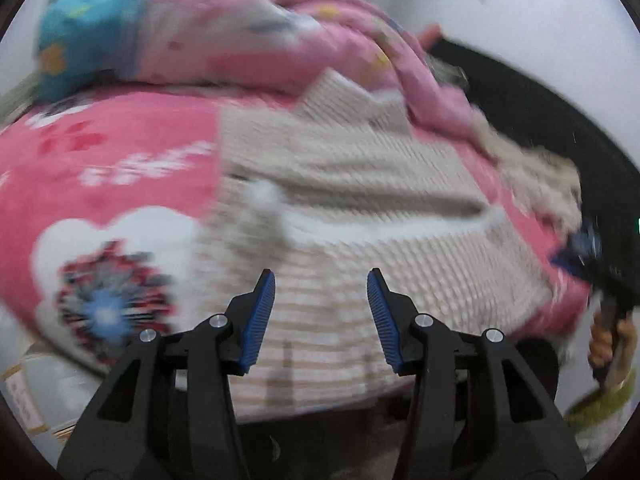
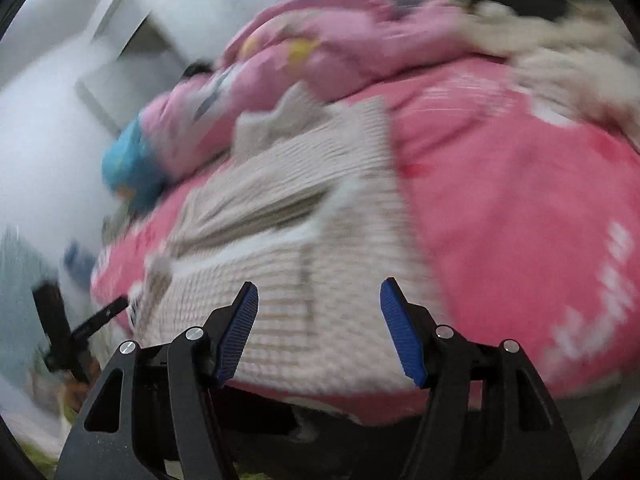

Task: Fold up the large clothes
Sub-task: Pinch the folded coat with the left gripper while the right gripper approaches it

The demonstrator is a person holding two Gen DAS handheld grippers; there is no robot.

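While both views are blurred, one beige knit sweater (image 1: 352, 184) plainly lies flat on the pink bedspread (image 1: 120, 168), its near hem just ahead of and below both claws. Left gripper (image 1: 321, 312) and right gripper (image 2: 319, 320) stand part open, holding nothing. The sweater's long axis runs away from the hem; both look equally near. One pink quilt (image 1: 240, 36) is heaped beyond.

Both wrist views look down, blurred; perhaps sharing sweater (image 1: 352, 200).

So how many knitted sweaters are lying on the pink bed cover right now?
1: a beige ribbed knit sweater spread on the pink bed cover, ahead of both open grippers. Others may hide in the rumpled pink bedding pile behind.
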